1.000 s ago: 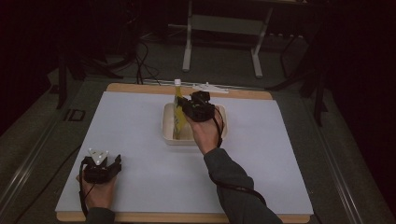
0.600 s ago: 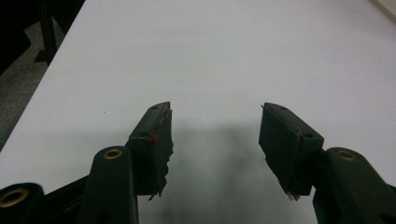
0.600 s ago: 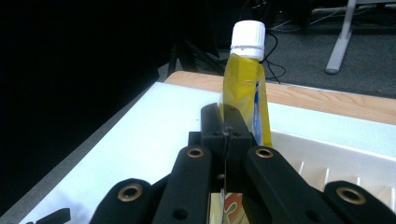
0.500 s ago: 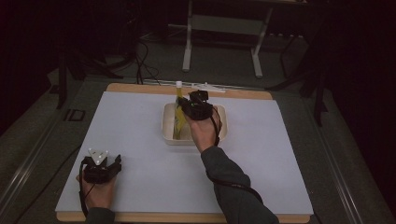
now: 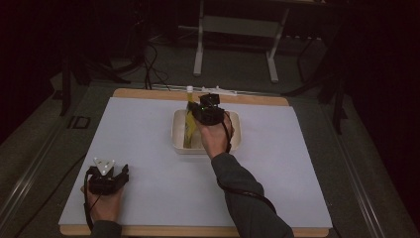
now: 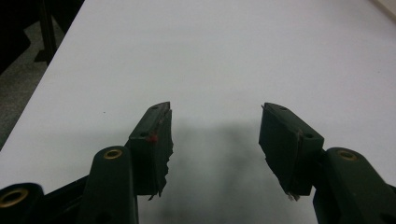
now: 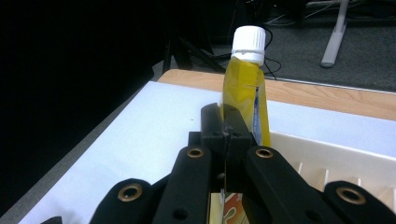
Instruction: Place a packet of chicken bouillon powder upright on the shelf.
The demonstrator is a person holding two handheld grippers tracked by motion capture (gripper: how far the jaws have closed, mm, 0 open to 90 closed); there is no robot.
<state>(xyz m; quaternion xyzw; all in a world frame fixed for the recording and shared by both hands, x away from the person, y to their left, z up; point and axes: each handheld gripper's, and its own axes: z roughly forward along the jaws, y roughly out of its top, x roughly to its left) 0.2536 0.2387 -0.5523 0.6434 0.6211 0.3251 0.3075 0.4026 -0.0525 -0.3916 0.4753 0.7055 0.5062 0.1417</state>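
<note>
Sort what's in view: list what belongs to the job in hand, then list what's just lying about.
In the job:
- yellow pouch with a white cap, pinched by the right hand-held gripper
- white tray beneath it

Lying about or idle:
- left hand-held gripper, open over the bare white table cover
- metal stand on the floor behind the table

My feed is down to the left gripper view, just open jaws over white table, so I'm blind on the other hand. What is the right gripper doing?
Observer: The right gripper is shut on a yellow pouch, pinching its flat edge.
Operator: Where is that pouch?
Observer: In the high view it hangs over a white tray at the table's far middle, with its lower end inside the tray.
Operator: Is it capped?
Observer: Yes, a white screw cap sits on top, pointing up.
</note>
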